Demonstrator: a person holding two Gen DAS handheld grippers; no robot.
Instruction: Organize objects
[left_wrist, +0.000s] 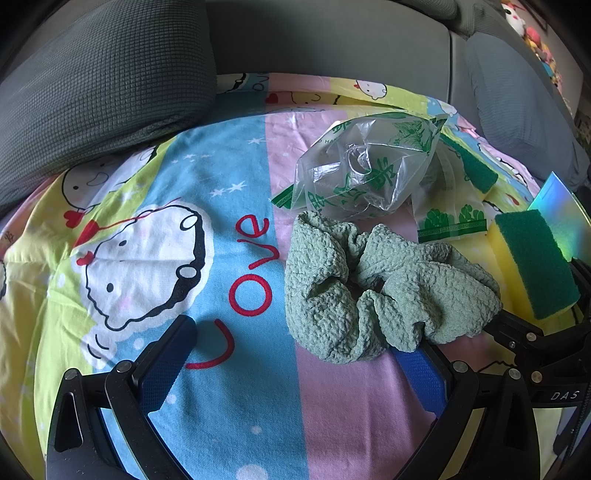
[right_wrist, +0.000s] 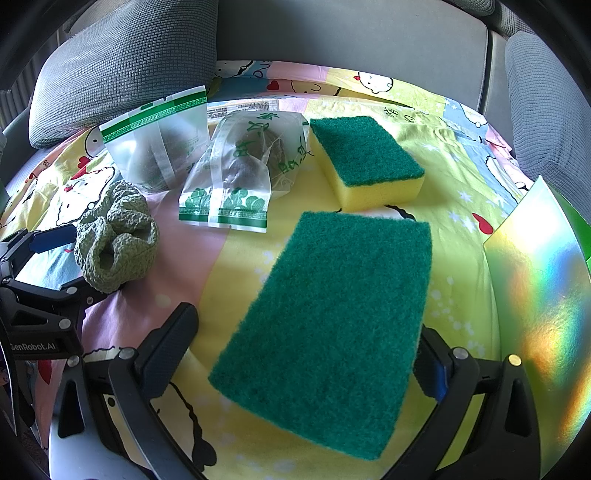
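A crumpled green cloth (left_wrist: 384, 288) lies on the cartoon bedsheet (left_wrist: 221, 229). My left gripper (left_wrist: 299, 362) is open, its right finger right under the cloth's near edge. The cloth also shows in the right wrist view (right_wrist: 118, 243). A green-topped yellow sponge (right_wrist: 332, 328) lies between the fingers of my right gripper (right_wrist: 306, 354), which is open around it. A second sponge (right_wrist: 365, 158) lies beyond it. Two clear bags with green print (right_wrist: 251, 166) (right_wrist: 162, 144) lie at the back left; the crumpled bag (left_wrist: 365, 166) shows behind the cloth.
Grey cushions (left_wrist: 99, 85) (right_wrist: 546, 107) and the sofa back (right_wrist: 351, 40) border the sheet. A shiny holographic box (right_wrist: 543, 266) stands at the right. The near sponge (left_wrist: 535, 262) and the right gripper show at the right edge of the left wrist view.
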